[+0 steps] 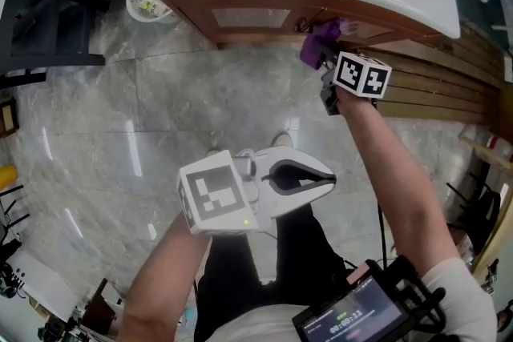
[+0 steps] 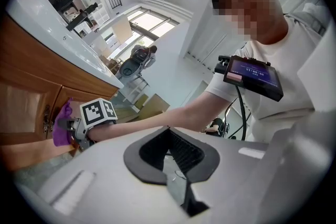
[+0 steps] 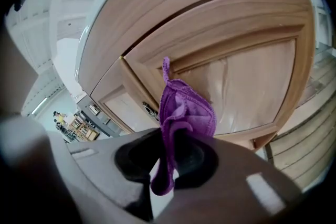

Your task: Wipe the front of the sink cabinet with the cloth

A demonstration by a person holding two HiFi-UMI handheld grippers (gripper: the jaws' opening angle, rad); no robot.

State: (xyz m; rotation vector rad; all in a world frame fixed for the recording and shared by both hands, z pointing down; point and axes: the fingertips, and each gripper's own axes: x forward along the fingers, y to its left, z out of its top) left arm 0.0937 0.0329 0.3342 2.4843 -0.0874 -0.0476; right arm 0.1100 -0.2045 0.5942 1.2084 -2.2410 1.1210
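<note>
Cloth at cabinet front, wipe coverage unconfirmed

I find my right gripper (image 3: 170,161) clenched on the purple cloth (image 3: 185,113), which stands up from between the fingers and bunches ahead of the tips. Directly beyond the tips lies the sink cabinet (image 3: 252,81), at the seam between its two door panels. I cannot tell whether the cloth is touching the wood or sits just short of it. My left gripper (image 2: 169,157) has its fingers closed on nothing and hangs well back from the cabinet, over the floor (image 1: 120,116). I see no streaks or damp marks on the wood. My judgement: the wipe is at an early stage, with most of the front left to do.
</note>
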